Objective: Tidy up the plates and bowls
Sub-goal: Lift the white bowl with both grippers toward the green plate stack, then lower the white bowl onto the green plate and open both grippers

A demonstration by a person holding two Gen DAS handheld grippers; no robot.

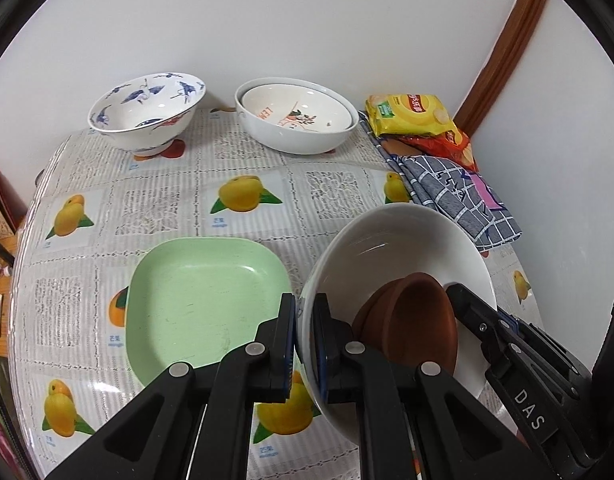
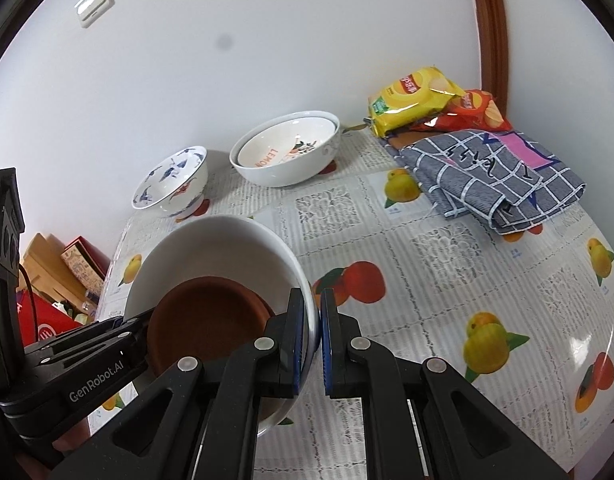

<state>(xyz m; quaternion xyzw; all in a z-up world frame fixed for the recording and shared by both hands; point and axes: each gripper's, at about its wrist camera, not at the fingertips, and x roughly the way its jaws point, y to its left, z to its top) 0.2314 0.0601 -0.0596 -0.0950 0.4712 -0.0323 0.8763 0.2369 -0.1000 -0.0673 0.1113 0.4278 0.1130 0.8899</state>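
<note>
A large white bowl (image 1: 391, 248) is held above the table with brown clay bowls (image 1: 411, 320) stacked inside it. My left gripper (image 1: 305, 316) is shut on the bowl's left rim. My right gripper (image 2: 314, 316) is shut on the same white bowl (image 2: 211, 240) at its right rim, with the brown bowls (image 2: 205, 316) beside it. A square green plate (image 1: 203, 300) lies on the table left of the bowl. A blue-patterned bowl (image 1: 147, 112) and a white bowl holding a lemon-print bowl (image 1: 295, 116) stand at the back.
A folded checked cloth (image 2: 495, 176) and yellow and red snack bags (image 2: 423, 96) lie at the back right. The table has a fruit-print cover (image 2: 427, 280). Boxes and clutter (image 2: 63, 268) sit beyond the left edge. A wall runs close behind.
</note>
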